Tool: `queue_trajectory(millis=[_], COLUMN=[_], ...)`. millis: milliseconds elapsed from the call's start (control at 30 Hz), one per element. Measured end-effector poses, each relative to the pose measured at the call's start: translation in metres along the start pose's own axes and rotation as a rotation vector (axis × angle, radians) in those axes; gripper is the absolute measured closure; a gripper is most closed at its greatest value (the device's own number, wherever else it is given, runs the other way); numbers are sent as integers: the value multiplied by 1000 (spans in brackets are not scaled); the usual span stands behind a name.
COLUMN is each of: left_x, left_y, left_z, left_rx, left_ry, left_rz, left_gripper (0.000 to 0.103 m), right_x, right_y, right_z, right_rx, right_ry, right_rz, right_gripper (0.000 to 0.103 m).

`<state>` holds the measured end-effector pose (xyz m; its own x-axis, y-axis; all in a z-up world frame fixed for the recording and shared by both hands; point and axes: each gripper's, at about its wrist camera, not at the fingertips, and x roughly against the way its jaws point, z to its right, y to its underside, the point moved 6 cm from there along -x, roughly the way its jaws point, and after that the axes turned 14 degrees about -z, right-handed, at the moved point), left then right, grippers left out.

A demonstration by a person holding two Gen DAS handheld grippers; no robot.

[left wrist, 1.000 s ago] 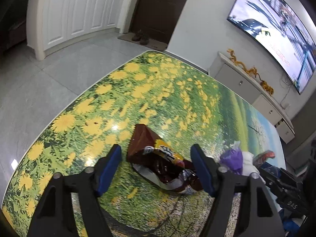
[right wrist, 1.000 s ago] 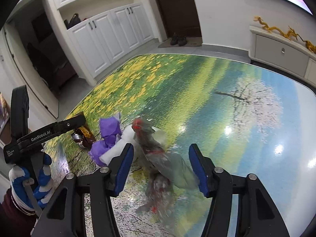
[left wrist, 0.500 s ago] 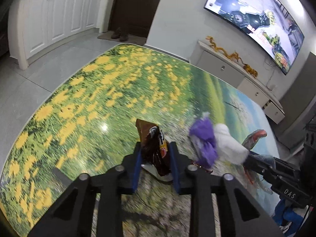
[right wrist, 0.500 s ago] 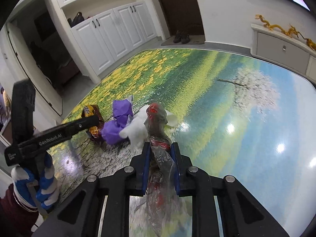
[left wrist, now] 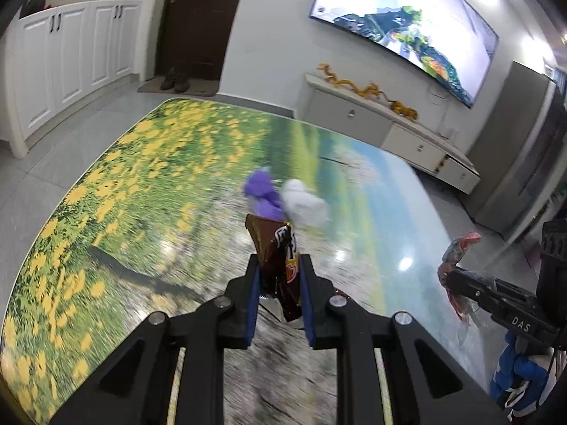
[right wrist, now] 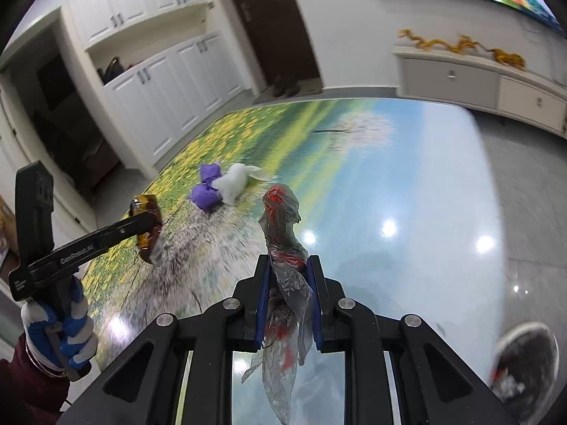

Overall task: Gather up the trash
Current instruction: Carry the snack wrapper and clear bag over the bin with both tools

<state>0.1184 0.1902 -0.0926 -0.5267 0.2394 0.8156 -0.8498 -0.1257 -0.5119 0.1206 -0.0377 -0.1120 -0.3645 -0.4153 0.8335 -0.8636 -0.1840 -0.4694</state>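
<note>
Two pieces lifted — two left on the table

Left gripper (left wrist: 278, 292) pinches the brown snack wrapper (left wrist: 274, 248), right gripper (right wrist: 287, 290) the clear plastic bag (right wrist: 283, 233); purple wad (right wrist: 207, 191) and white wad (right wrist: 235, 182) lie on the table (right wrist: 407, 184) beyond both grippers.

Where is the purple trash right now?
The purple trash lies on the flowery table, touching the white wad, beyond both claws in each view.
</note>
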Motion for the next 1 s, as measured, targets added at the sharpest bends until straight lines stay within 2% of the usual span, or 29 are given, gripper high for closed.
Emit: queue_trajectory(millis=[267,567,767,1000], left_x=[18,13,-19,-79], left_y=[15,19,28,56], left_z=[76,202,305,403], left_rx=[-125,-333,-507,-663], left_ry=[87,200,248,267], left_rz=[15,-18,-89,-215], left_gripper=[84,84,84,81], right_x=[65,131,156,149], right_y=[51,115,154,175], right_z=[50,140,203,270], right_rx=[-130,-335,-475,-597], right_ry=[80,185,243,257], right_rz=[88,190,229,209], right_gripper=[83,83,83,82])
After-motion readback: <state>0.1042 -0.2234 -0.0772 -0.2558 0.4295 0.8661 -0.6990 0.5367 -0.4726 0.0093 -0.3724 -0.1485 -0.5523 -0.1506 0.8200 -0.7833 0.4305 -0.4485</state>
